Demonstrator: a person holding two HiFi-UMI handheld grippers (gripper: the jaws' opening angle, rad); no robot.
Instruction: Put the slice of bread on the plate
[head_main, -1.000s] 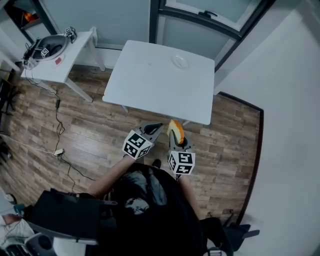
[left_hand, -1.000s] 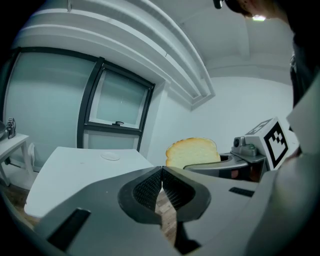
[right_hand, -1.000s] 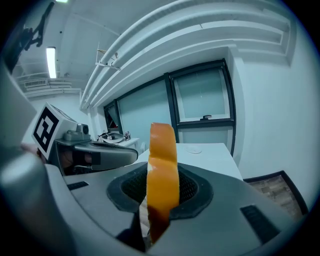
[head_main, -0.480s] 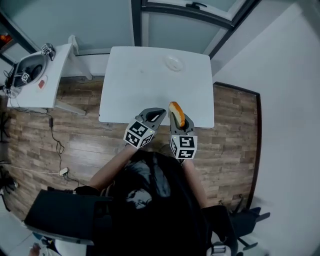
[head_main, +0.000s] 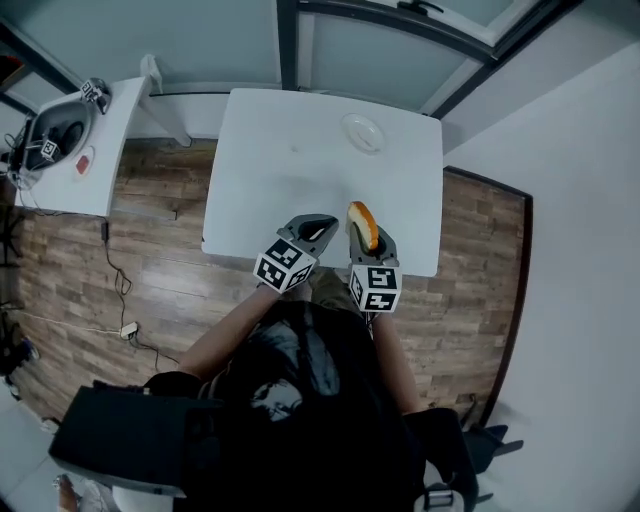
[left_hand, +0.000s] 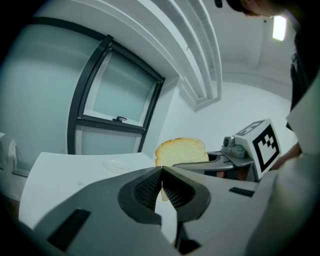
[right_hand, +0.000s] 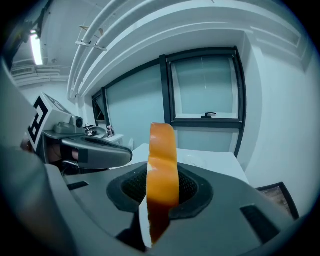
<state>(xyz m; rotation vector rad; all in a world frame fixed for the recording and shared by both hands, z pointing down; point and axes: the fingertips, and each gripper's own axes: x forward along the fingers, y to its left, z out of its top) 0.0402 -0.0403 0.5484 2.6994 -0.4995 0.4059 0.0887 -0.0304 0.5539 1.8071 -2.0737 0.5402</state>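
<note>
The right gripper (right_hand: 161, 196) clamps the bread slice (right_hand: 162, 160) upright; the plate (head_main: 362, 132) lies ahead across the bench (head_main: 265, 175), nearer it. The left gripper (left_hand: 161, 186) is closed, empty.

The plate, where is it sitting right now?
In the head view the plate lies on the white table, toward its far right part by the window, beyond the bread slice held in the right gripper.

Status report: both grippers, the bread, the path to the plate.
Left gripper shut, empty. Right gripper shut on the bread slice, held on edge. Plate bare, far side of table. Nothing seen in between.
</note>
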